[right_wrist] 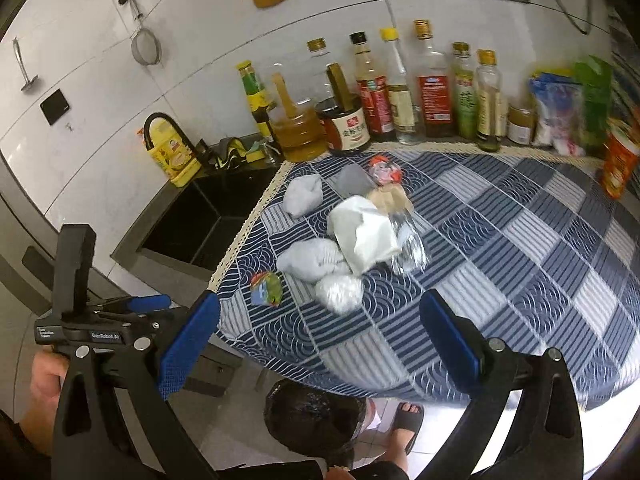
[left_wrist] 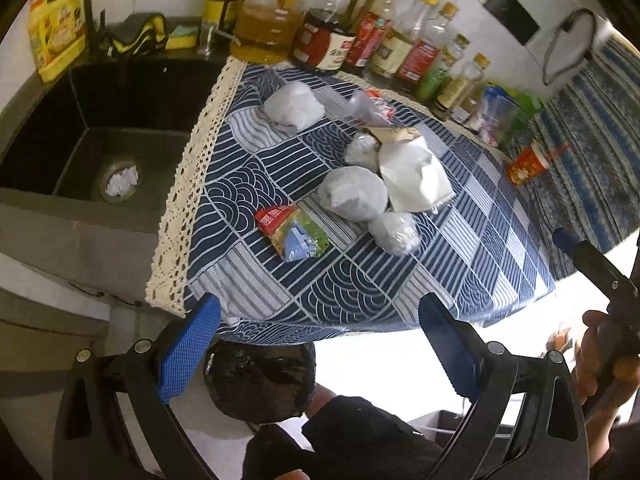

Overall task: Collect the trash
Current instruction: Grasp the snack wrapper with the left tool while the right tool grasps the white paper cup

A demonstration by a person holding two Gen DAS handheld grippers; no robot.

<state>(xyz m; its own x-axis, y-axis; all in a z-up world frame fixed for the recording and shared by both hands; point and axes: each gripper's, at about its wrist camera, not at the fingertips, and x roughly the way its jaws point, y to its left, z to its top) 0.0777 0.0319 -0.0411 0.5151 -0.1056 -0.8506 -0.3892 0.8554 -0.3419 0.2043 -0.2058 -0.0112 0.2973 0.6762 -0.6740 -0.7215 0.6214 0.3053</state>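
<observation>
Grippers: my left gripper (left_wrist: 320,344) and my right gripper (right_wrist: 320,340) both stood spread wide, blue pads far apart, with nothing between them and touching nothing.
Left gripper place: it hung off the near edge of the tablecloth (left_wrist: 400,280), above the black-lined bin (left_wrist: 260,380), pointing in at the trash pile.
Right gripper place: it was also off the near edge of the tablecloth (right_wrist: 500,240), with the bin (right_wrist: 316,416) below and between its fingers; in my left view its blue tip (left_wrist: 562,236) showed at the cloth's right side.
Trash: crumpled white paper wads (left_wrist: 352,194) lay clustered near the middle of the tablecloth, touching a folded white bag (left_wrist: 414,178); another wad (left_wrist: 294,106) sat apart toward the cloth's far left corner.
Wrapper: a red, blue and green snack wrapper (left_wrist: 292,232) lay on the tablecloth just nearer me than the wads, closest to the lace edge.
Clear plastic: a crinkled clear piece (right_wrist: 408,240) touched the white bag on the cloth's right side of the pile.
Bottles: a row of sauce bottles (right_wrist: 400,92) stood along the far edge of the tablecloth.
Sink: the dark sink (left_wrist: 92,128) lay just left of the tablecloth's lace border.
</observation>
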